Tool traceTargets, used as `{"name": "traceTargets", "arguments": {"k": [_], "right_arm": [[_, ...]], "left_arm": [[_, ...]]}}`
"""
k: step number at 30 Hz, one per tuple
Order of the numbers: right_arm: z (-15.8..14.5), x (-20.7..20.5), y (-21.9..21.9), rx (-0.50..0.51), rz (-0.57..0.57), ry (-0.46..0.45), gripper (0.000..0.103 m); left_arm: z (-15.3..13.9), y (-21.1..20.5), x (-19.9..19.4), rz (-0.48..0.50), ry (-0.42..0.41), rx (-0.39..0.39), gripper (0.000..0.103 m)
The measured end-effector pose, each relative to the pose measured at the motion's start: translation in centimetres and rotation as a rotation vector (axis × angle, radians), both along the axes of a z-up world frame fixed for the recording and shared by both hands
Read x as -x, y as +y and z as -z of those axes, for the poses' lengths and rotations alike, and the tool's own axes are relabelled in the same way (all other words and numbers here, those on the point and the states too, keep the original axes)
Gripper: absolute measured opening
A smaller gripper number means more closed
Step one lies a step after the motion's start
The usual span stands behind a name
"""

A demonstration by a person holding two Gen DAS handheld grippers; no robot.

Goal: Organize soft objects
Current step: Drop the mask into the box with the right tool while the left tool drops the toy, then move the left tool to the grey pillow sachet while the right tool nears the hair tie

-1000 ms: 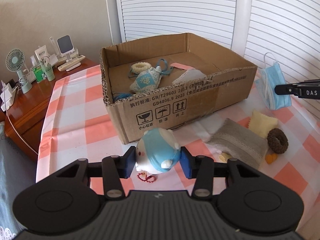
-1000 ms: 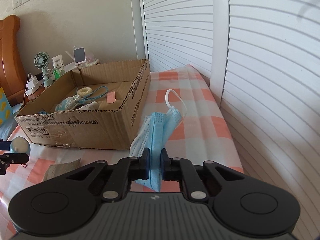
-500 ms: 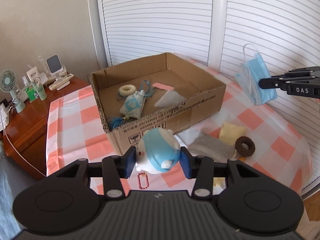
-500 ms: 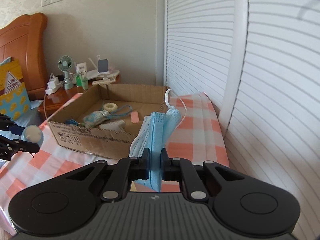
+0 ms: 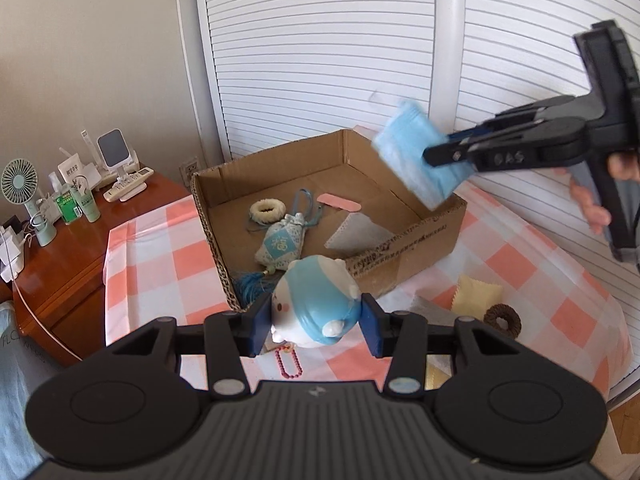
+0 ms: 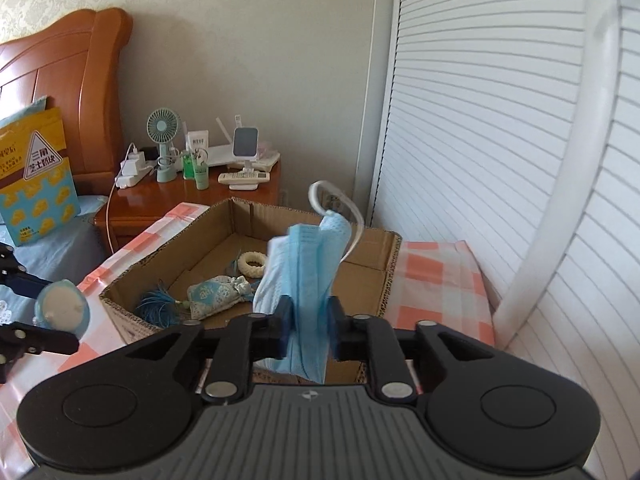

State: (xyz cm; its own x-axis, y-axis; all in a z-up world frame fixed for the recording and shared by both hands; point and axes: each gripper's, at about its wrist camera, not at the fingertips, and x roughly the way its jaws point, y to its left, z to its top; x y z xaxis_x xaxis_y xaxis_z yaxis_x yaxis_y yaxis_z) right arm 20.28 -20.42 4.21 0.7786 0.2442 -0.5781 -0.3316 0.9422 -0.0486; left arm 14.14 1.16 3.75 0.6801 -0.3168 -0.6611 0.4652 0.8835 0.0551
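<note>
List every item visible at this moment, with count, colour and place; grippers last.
cardboard box: 1, brown, on the checked cloth
sachet: 1, pale blue with tassel, in the box
knit ring: 1, cream, in the box
pink strip: 1, in the box
grey cloth piece: 1, in the box
yellow pad: 1, on the cloth right of the box
brown ring: 1, beside the pad
desk fan: 1, green, on the nightstand
left gripper: shut on plush toy, blue and white
right gripper: face mask, blue, between its jaws above the box
</note>
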Motion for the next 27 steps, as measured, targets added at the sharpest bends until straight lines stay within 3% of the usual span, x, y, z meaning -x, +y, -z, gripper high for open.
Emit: {"name": "traceTargets", "arguments": {"k": [1, 2, 3, 4, 15, 27], "right_arm": [[0.5, -0.6, 0.2, -0.002, 0.002, 0.016, 0.061], [0.8, -0.9, 0.2, -0.008, 0.008, 0.024, 0.072], [1.1, -1.1, 0.3, -0.011, 0.010, 0.026, 0.091], [1.4, -1.1, 0.3, -0.015, 0.011, 0.021, 0.101], [2.1, 2.2, -0.1, 0.002, 0.018, 0.037, 0.103], [3.9, 7.9, -0.3, 0.048, 0.083, 0.036, 0.103]], "left_arm": [[-0.1, 0.1, -0.3, -0.001, -0.001, -0.001, 0.045], [-0.2, 0.1, -0.7, -0.001, -0.002, -0.003, 0.045], [-0.3, 0.1, -1.0, 0.000, -0.003, -0.004, 0.045], [-0.4, 0.1, -1.3, 0.001, -0.006, -0.007, 0.045], [-2.7, -2.4, -5.8, 0.030, -0.036, -0.025, 0.045], [-3.3, -7.6, -15.6, -0.008, -0.004, -0.069, 0.047]]}}
